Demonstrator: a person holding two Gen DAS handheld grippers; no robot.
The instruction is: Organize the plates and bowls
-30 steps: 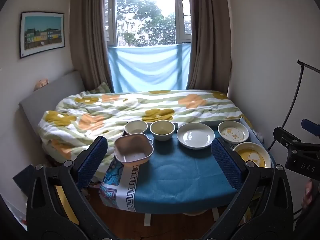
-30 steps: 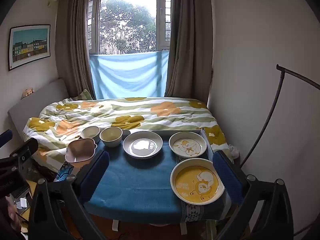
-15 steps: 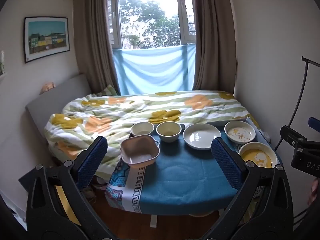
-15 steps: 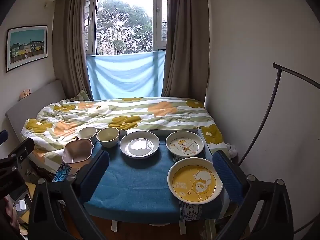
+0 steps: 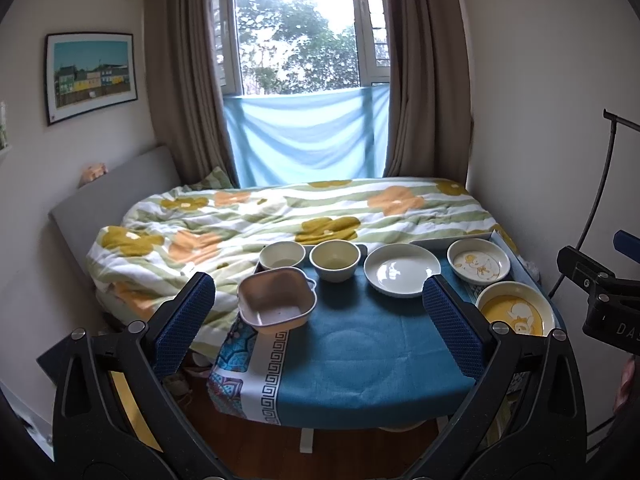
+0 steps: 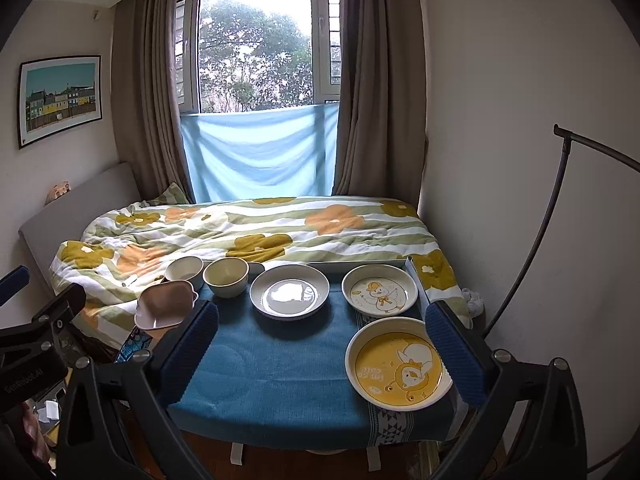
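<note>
Left gripper (image 5: 318, 316): spread wide, empty, held back from the table (image 5: 360, 360); nearer the dishes than a second ago, tilted slightly left.
Pink square bowl (image 5: 276, 300): just ahead, inside the left finger, at the table's left edge.
White bowl (image 5: 282, 255), cream bowl (image 5: 335, 259): further ahead, side by side, untouched.
White plate (image 6: 290, 294): ahead of the right gripper, centre-left.
Duck plate (image 6: 379, 290): further ahead, centre-right.
Yellow plate (image 6: 399, 362): close, just inside the right finger.
Right gripper (image 6: 322, 352): spread wide, empty, slightly lower than before.
Meaning: approach only; nothing stacked yet, sorting apparently about to begin.
</note>
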